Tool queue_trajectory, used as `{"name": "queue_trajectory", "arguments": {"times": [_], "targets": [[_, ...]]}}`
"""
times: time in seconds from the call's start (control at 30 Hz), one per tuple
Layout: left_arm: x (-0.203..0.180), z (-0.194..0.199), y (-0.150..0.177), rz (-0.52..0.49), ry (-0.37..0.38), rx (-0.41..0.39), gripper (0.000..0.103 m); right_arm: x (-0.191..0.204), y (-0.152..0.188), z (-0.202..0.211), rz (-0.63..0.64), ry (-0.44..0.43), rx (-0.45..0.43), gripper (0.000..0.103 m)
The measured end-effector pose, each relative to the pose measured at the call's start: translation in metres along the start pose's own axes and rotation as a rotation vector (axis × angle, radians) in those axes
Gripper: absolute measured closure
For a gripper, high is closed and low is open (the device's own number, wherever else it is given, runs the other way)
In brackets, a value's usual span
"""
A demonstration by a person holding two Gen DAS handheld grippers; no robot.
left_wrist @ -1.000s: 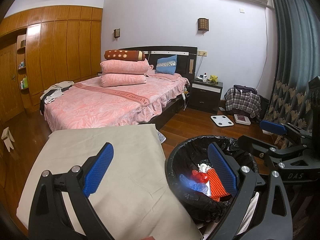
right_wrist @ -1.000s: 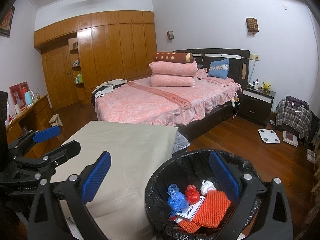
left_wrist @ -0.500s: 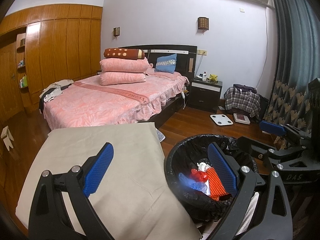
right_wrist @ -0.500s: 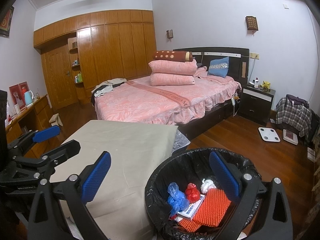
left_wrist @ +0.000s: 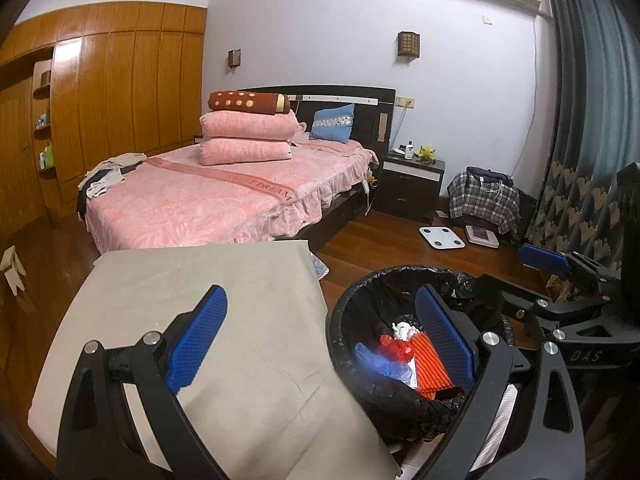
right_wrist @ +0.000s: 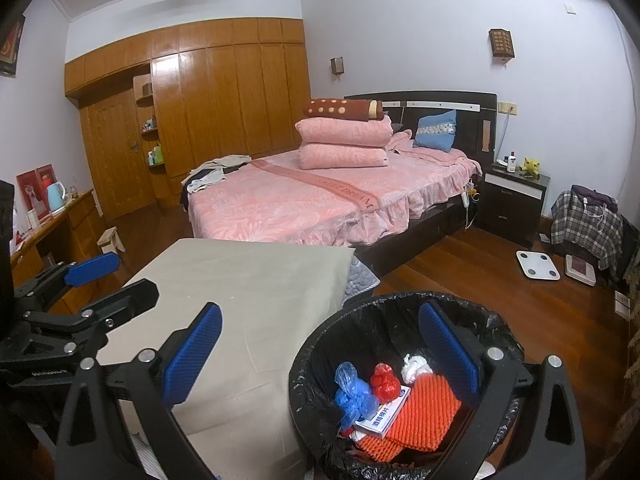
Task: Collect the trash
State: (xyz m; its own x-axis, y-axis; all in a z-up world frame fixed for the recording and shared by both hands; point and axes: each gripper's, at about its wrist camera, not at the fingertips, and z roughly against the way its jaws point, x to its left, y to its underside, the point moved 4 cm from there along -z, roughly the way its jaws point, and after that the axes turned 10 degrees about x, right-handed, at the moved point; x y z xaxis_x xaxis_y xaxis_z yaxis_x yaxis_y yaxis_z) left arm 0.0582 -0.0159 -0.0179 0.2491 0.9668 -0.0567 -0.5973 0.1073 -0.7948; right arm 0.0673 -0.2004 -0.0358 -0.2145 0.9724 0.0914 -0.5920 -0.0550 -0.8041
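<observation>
A black-lined trash bin stands on the floor at the right edge of a beige-covered table. Inside it lie a blue bag, a red bag, a white wad, an orange mesh sheet and a small white box. My left gripper is open and empty, spanning the table edge and the bin. My right gripper is open and empty over the bin's left side. Each gripper shows in the other's view, right and left.
A pink bed with stacked pillows lies beyond the table. A dark nightstand, a white scale, plaid clothes and a curtain fill the right. A desk with a kettle and a small stool are left.
Both views have drifted very slightly. Both grippers stay open and empty, and the trash in the bin has not moved.
</observation>
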Motion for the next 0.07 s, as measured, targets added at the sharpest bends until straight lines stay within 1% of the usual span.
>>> {"name": "queue_trajectory", "arguments": {"times": [0.07], "targets": [[0.0001, -0.0004, 0.0005, 0.000, -0.001, 0.001, 0.010, 0.0012, 0.0024, -0.0004, -0.003, -0.001, 0.003, 0.006]]}}
